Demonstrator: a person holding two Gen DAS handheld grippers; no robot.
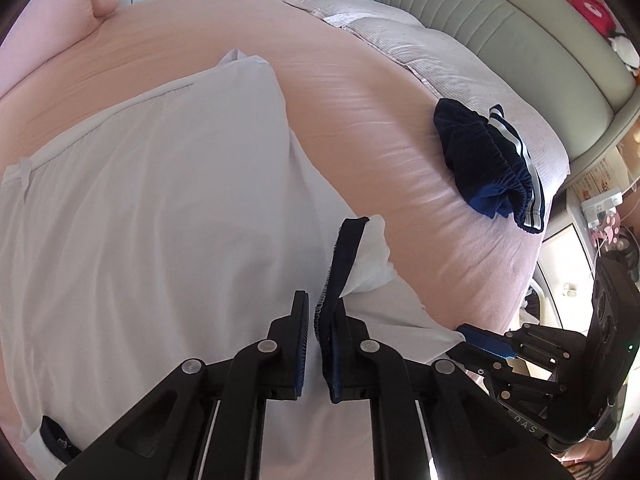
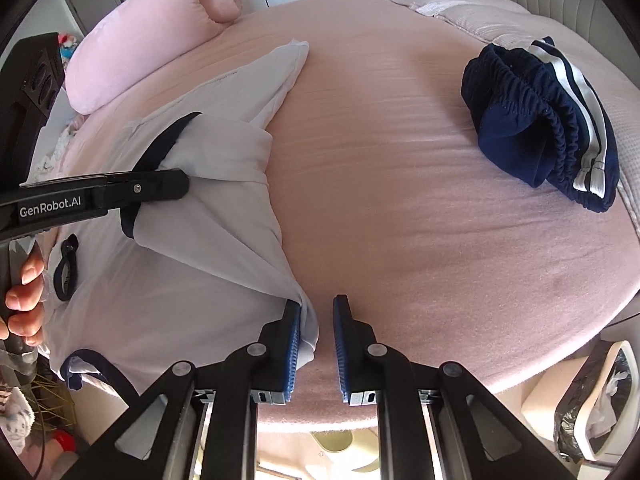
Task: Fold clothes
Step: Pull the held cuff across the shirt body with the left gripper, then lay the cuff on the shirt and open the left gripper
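Pink bed sheet (image 2: 400, 200) carries my white shirt (image 1: 140, 240), spread at its near edge. My left claw (image 1: 320, 308), tilted steeply down, pinches the shirt's navy-trimmed sleeve cuff (image 1: 344, 256). My right claw (image 2: 316, 320), likewise tilted, has the shirt's hem (image 2: 308, 332) against its left pad, jaws narrowly apart. Navy shorts (image 2: 540, 120) lie well apart.

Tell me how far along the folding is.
Seemingly done: the navy shorts lie bundled aside. In hand: the left gripper pinches the white shirt by its navy sleeve cuff; the right gripper straddles its edge, not clamped. Left: the shirt's body lies mostly spread out.
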